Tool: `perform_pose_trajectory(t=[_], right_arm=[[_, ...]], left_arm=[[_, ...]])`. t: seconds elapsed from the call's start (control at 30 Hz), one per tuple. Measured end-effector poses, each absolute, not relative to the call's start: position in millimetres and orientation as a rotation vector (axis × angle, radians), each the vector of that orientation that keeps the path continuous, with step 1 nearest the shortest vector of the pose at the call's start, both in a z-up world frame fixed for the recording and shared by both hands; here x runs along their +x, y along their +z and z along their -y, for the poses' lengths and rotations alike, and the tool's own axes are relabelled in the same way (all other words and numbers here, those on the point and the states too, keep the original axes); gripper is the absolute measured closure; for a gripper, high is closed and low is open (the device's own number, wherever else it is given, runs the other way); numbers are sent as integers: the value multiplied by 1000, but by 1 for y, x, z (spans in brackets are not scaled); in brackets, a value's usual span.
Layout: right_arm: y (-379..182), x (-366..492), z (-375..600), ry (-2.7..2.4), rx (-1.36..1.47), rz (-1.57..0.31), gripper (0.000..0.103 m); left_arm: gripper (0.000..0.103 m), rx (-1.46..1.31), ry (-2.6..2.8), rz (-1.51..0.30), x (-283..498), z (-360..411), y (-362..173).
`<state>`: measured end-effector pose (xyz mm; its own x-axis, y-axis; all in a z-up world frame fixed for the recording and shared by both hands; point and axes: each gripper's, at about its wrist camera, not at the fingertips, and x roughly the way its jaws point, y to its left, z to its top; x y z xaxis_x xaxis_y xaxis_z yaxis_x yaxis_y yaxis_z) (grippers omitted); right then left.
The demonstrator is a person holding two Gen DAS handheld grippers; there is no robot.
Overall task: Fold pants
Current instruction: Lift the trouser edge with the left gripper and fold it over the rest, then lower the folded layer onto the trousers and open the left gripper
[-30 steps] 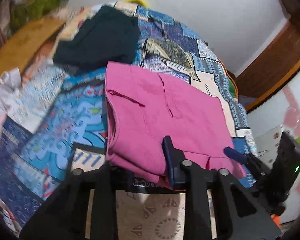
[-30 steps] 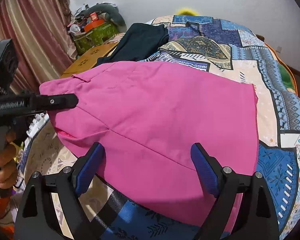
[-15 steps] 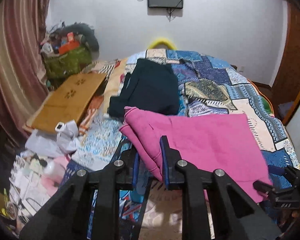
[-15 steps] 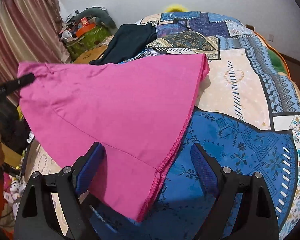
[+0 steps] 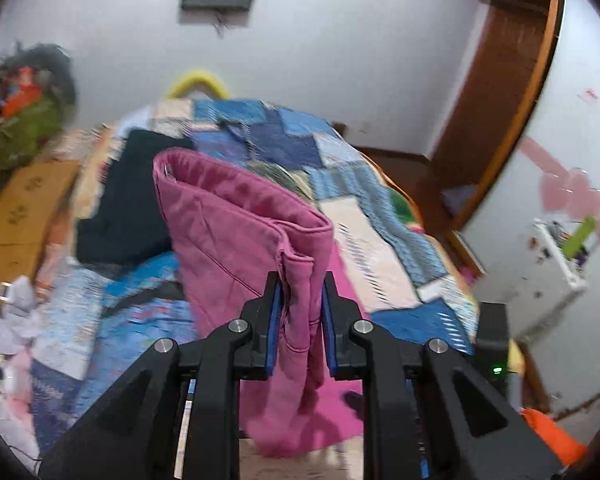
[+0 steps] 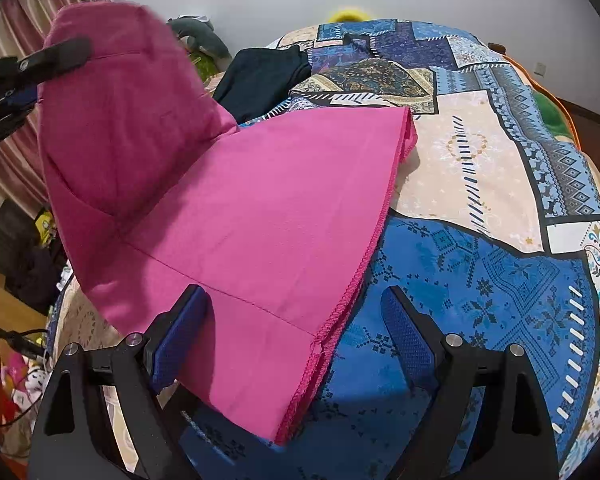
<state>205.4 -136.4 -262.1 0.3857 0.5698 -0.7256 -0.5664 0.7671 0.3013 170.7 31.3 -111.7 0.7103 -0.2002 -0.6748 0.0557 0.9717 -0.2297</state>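
Note:
The pink pants (image 6: 260, 208) lie partly folded on the patterned bedspread (image 6: 480, 184). My left gripper (image 5: 300, 292) is shut on the waistband end of the pants (image 5: 236, 224) and holds it lifted above the bed; it also shows at the left of the right wrist view (image 6: 40, 64). My right gripper (image 6: 296, 320) is open, low over the near hem edge of the pants, with the cloth lying between its fingers, not pinched.
A dark folded garment (image 6: 260, 76) lies on the bed behind the pants. A wooden board (image 5: 24, 208) and clutter sit on the floor to the left. A wooden door frame (image 5: 500, 92) stands at the right.
My left gripper has lifted the waistband end higher and swung it over toward the right. The right gripper has stayed open near the hem.

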Motion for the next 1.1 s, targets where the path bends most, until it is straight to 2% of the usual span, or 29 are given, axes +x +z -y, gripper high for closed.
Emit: perform_pose_trajectory(t=[0.5, 0.7, 0.73, 0.8, 0.9, 1.1], right_arm=[[-264, 208, 136, 726, 15, -925, 16], [-264, 209, 136, 725, 14, -926, 16], [-263, 208, 136, 724, 14, -926, 16], [-262, 208, 137, 720, 15, -924, 16], [-261, 208, 140, 704, 10, -921, 16], [-261, 207, 151, 692, 28, -928, 16]], left_arm=[[88, -159, -311, -865, 177, 14, -133], [86, -102, -331, -926, 176, 25, -144], [82, -109, -337, -938, 177, 25, -145], [58, -123, -357, -954, 176, 24, -146], [37, -94, -333, -908, 171, 21, -139], [19, -6, -204, -850, 188, -2, -130]])
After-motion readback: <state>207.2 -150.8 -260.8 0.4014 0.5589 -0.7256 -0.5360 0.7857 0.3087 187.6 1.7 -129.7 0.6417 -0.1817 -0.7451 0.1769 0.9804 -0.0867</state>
